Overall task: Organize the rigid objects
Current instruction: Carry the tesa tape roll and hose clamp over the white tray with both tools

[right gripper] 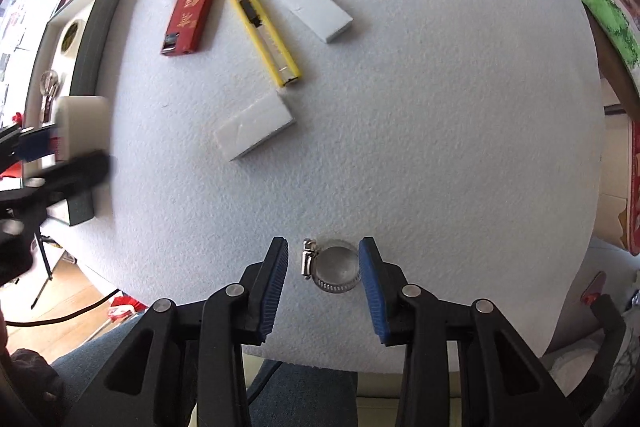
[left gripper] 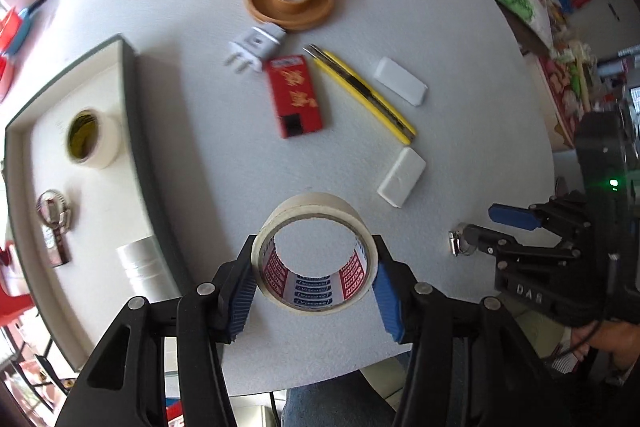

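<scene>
- We grip the tape (left gripper: 316, 259) in the left gripper (left gripper: 316, 287); carry it level to the tray (left gripper: 128, 75).
- Right gripper (right gripper: 323, 279) straddles the clamp (right gripper: 334, 267), fingers (right gripper: 370, 279) not yet pinching; we center first.

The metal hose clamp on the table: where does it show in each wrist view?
Left wrist view: hose clamp at lower right, at the tips of the right tongs.
Right wrist view: hose clamp at bottom centre, between the right tongs.
Shared landmark: yellow utility knife, beyond the clamp.
</scene>
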